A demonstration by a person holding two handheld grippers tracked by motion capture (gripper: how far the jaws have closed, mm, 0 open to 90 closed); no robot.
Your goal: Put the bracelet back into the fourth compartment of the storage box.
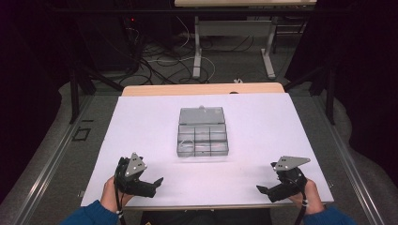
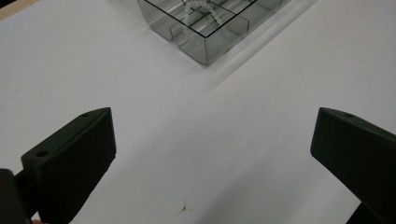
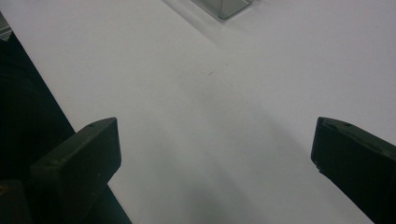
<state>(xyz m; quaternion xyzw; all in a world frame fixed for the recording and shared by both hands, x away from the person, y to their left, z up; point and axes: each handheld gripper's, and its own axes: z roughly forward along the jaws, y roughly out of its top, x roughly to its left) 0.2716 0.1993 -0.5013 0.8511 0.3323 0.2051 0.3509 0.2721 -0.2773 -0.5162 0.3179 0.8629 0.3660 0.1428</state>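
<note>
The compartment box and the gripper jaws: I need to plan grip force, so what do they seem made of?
The compartment box looks like clear, glossy hard plastic: its dividers and the table show through its walls. The left gripper and right gripper have matte black jaws, probably plastic or rubber; the look leaves that open.

The table [image 1: 263, 136] is showing a plain white top with no pattern, and a strip of pale wood is edging it on the side beyond the box. The box [image 1: 202, 139] is looking clear and smoky grey, its dividers forming a grid of compartments, with something whitish and beaded lying in one compartment in the left gripper view. Nearer than the box, the left tool [image 1: 151, 186] and the right tool [image 1: 267, 192] are both showing matte black, each carrying a grey three-cornered plate, while the person's sleeves [image 1: 89, 214] are showing blue.
</note>
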